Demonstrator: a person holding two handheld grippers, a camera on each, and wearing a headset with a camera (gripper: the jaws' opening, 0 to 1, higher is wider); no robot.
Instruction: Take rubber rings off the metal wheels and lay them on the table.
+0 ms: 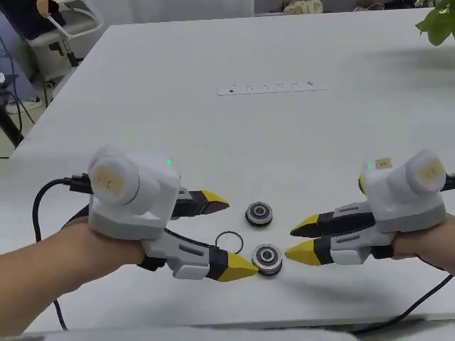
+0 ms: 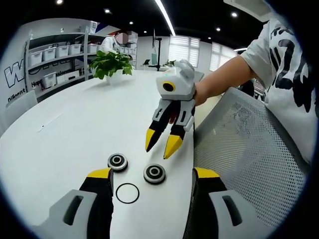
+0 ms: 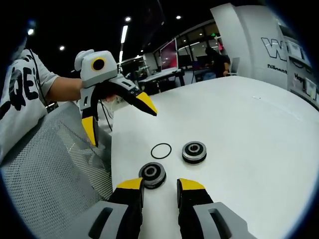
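Stands at a white counter (image 1: 298,142). Holds left tool (image 1: 227,236) spread wide, empty, and right tool (image 1: 293,241) parted narrowly, also empty, tips facing. Has near metal wheel (image 1: 267,258) between both lower tips, far metal wheel (image 1: 259,214) just beyond. Has one loose rubber ring (image 1: 229,241) flat on counter, just beside near metal wheel, within left tool's gap.

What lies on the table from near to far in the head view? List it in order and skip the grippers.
nearer metal wheel → loose rubber ring → farther metal wheel → white power strip
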